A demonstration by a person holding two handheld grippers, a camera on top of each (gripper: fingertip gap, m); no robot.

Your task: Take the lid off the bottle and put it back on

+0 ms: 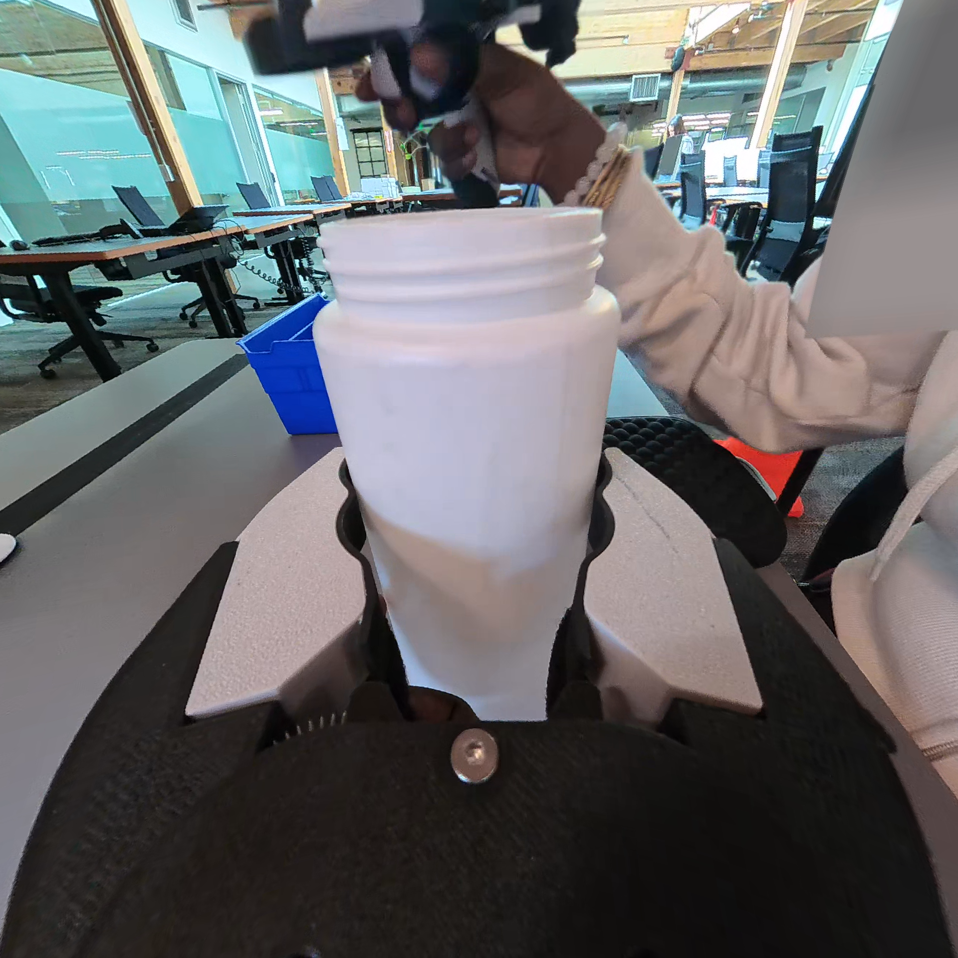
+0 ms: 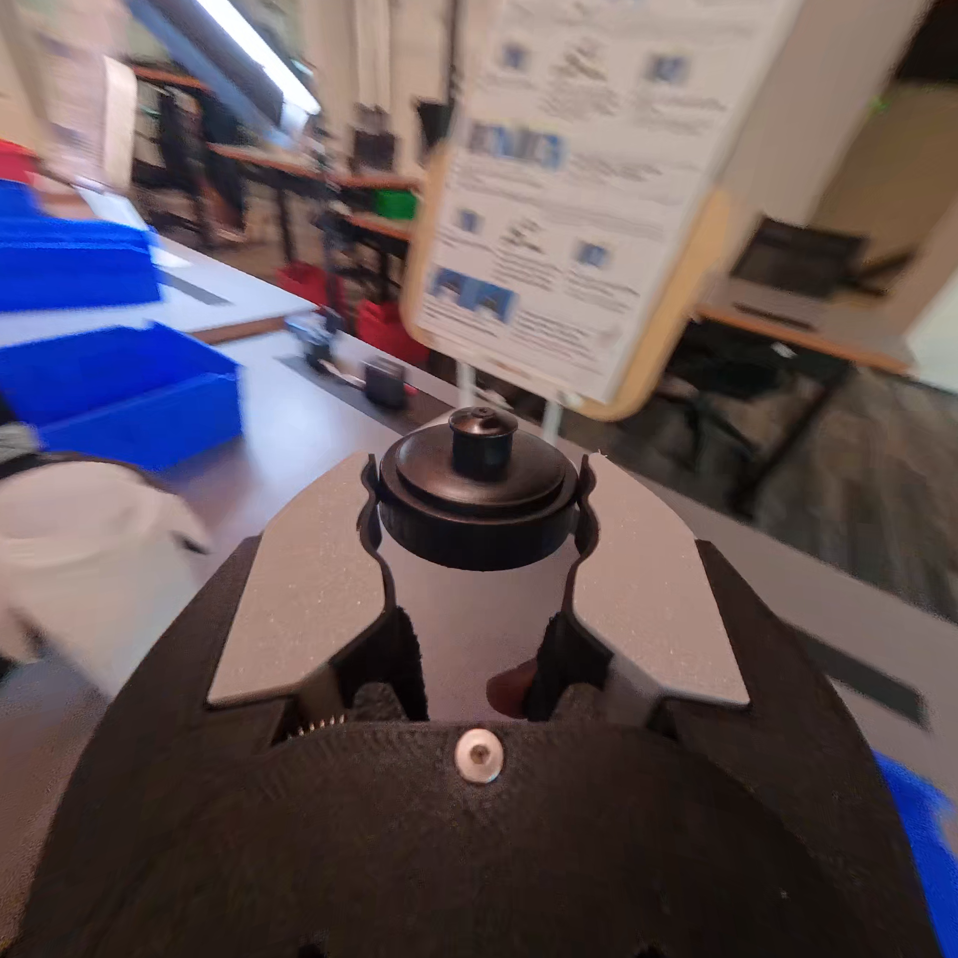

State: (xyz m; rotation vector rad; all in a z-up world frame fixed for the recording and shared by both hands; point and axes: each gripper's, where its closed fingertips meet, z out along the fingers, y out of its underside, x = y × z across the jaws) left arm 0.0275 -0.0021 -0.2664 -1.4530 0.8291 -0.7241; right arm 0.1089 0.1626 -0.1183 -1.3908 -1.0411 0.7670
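1. Open-plan office fills the background of the left wrist view: rows of desks (image 1: 171,233), black chairs (image 1: 788,202), glass partitions and timber beams.
2. Up close, a grey table (image 1: 103,518) carries a blue bin (image 1: 290,378), which sits just behind the bottle on its left.
3. The left hand-held gripper (image 1: 474,508) pinches the white bottle (image 1: 466,404) around its lower body, dark pads pressed to both sides.
4. The bottle stands roughly upright with its threaded neck bare and its mouth uncovered.
5. Above and behind the bottle, blurred, the right hand-held gripper (image 1: 414,31) is gripped by a hand (image 1: 523,124) coming out of a pale sleeve (image 1: 726,332).
6. In the right wrist view, the right hand-held gripper (image 2: 474,497) clamps the black lid (image 2: 474,503) between its fingertips, one tip on each side of the rim.
7. The lid sits nearly level, its small spout (image 2: 482,435) pointing up, held in the air above the table (image 2: 290,430).
8. The bottle (image 2: 88,560) shows as a white blur at the left edge, well apart from the lid.
9. More blue bins (image 2: 129,383) lie on the table to the left, and a printed board (image 2: 565,197) on a stand rises behind the lid.
10. The scene around the lid is smeared by motion blur.
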